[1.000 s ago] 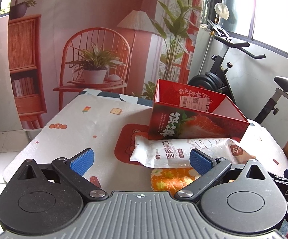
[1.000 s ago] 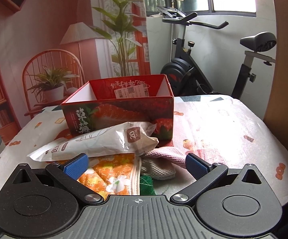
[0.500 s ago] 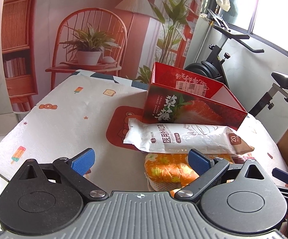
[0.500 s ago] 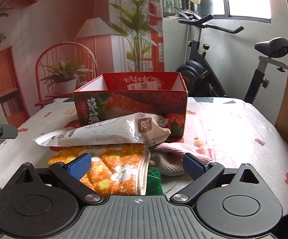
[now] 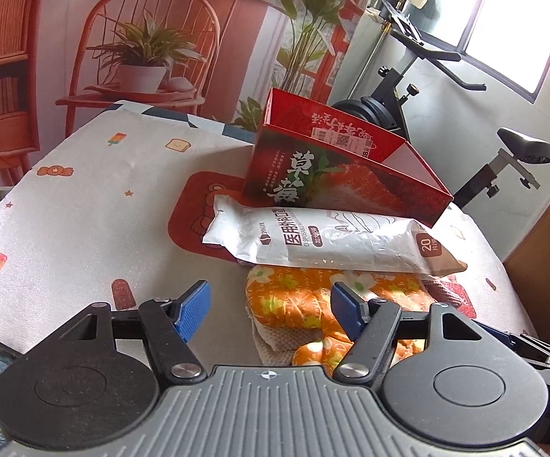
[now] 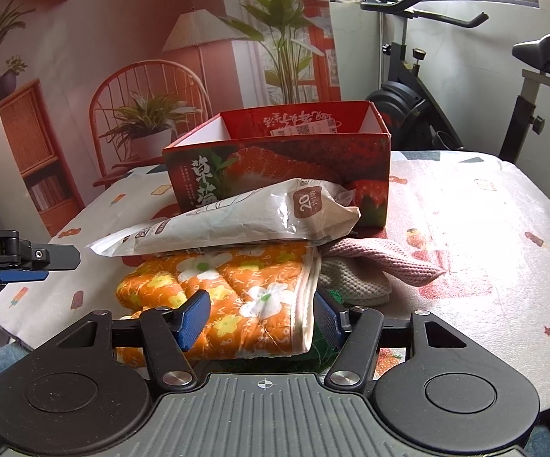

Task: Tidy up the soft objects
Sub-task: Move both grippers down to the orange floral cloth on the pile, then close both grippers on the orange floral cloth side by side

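Observation:
A folded orange floral cloth (image 5: 294, 297) (image 6: 237, 282) lies at the table's near edge. On top of it rests a white mask packet (image 5: 332, 240) (image 6: 237, 221). Behind stands an open red strawberry box (image 5: 343, 175) (image 6: 275, 160). Pink knit cloth (image 6: 381, 259) and cream knit cloth (image 6: 355, 282) sit to the right of the orange one. My left gripper (image 5: 269, 312) is closing over the orange cloth's left end, with its left pad over bare table. My right gripper (image 6: 260, 318) is closing with the orange cloth's near right part between its pads; neither pad visibly presses it.
The printed tablecloth (image 5: 84, 190) (image 6: 484, 228) has bare room left of the pile and to its right. A green item (image 6: 328, 350) peeks from under the cloths. An exercise bike (image 6: 465, 95) and a chair with a potted plant (image 5: 141, 64) stand beyond the table.
Both grippers' jaws have narrowed. Both views have tipped downward and drawn nearer the pile, so the orange cloth now lies between the pads.

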Motion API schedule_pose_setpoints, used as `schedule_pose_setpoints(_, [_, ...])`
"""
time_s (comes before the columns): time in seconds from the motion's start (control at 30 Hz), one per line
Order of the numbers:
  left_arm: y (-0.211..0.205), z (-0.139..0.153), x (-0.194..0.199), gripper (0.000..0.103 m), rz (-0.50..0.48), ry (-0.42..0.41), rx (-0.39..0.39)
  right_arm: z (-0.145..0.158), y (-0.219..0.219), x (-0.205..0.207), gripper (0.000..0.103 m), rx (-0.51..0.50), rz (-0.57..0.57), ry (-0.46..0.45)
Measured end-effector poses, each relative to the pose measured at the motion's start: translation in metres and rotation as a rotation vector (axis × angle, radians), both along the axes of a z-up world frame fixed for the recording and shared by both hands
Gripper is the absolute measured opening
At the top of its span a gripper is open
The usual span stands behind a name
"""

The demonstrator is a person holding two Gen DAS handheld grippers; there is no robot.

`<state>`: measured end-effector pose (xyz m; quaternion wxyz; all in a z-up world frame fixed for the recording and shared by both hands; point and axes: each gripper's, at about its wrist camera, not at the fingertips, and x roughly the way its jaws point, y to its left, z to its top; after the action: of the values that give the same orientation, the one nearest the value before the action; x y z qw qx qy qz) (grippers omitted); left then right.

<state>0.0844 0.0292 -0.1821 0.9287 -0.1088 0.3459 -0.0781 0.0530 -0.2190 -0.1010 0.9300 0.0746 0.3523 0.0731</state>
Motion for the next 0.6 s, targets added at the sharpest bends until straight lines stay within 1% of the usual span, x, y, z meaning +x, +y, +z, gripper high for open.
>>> schedule_pose_setpoints(0.17, [-0.002,-0.006,0.003,0.072,-0.012,0.003,-0.001,-0.005,-0.001,0.001,0.054,0.019,0.001,0.015])
schedule_pose_setpoints(0.27, [-0.003,-0.013,0.007,0.071,-0.019,0.025,0.0,-0.01,-0.002,0.003,0.054,0.027,0.004,0.021])
schedule_pose_setpoints(0.33, [-0.002,-0.019,0.012,0.067,-0.029,0.042,-0.011,-0.014,-0.003,0.006,0.054,0.031,0.012,0.026])
schedule_pose_setpoints(0.4, [-0.003,-0.024,0.018,0.06,-0.042,0.054,-0.019,-0.017,-0.002,0.009,0.054,0.029,0.016,0.026])
schedule_pose_setpoints(0.5, [-0.007,-0.033,0.029,0.054,-0.066,0.085,-0.03,-0.024,0.001,0.015,0.054,0.027,0.023,0.029])
schedule_pose_setpoints(0.6, [-0.011,-0.042,0.04,0.053,-0.081,0.107,-0.052,-0.029,0.002,0.018,0.054,0.026,0.027,0.02])
